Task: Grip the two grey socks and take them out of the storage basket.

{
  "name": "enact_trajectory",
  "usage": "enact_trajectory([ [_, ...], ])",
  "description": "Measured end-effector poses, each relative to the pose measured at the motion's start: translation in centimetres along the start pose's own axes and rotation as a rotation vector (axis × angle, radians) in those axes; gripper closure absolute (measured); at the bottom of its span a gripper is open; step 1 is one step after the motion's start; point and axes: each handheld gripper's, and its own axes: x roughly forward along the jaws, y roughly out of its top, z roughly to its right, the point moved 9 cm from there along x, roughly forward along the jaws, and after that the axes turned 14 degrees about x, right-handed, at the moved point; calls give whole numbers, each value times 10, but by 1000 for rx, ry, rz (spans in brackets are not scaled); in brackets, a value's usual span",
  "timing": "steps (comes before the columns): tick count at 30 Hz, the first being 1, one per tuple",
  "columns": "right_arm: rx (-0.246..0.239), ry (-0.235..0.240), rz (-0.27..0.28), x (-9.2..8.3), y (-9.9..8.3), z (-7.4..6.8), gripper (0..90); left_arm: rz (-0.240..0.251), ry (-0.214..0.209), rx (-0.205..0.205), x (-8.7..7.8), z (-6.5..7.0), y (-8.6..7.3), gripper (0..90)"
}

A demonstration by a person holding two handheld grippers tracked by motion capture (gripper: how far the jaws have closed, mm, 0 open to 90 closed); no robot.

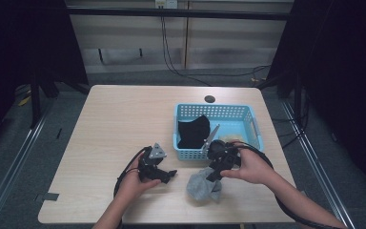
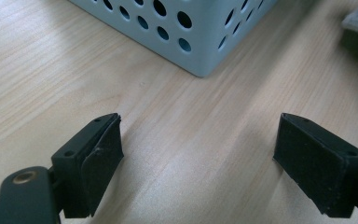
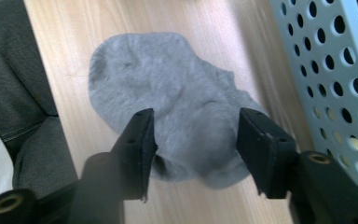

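One grey sock [image 3: 177, 107] lies crumpled on the wooden table [image 1: 119, 119], just in front of one blue perforated basket [image 1: 255, 125] containing one black garment [image 1: 193, 131]. Right gripper [image 3: 193, 135] hovers above the sock, jaws released. Left gripper [image 2: 198, 154], jaws wide apart, holds nothing.

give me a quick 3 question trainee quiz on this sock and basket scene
1. True or false: the grey sock lies inside the basket.
2. Which gripper hangs over the sock? A) left B) right
3. Fill in: the cloth in the basket is ____ in colour.

Key:
1. False. The sock lies on the table, just in front of the basket.
2. B. The right gripper is above the sock with jaws apart, not pressing it; the left gripper is open over bare table.
3. Black.
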Motion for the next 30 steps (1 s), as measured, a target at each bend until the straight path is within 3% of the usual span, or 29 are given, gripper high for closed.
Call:
enact_trajectory([
  [10,-6,5,39,-14,-5,-6,335,0,2,-1,0,0,0,145],
  [15,-7,-1,55,-16,-11,-3,321,0,2,-1,0,0,0,145],
  [30,50,-15,60,-16,-41,12,312,1,1,-2,0,0,0,145],
])
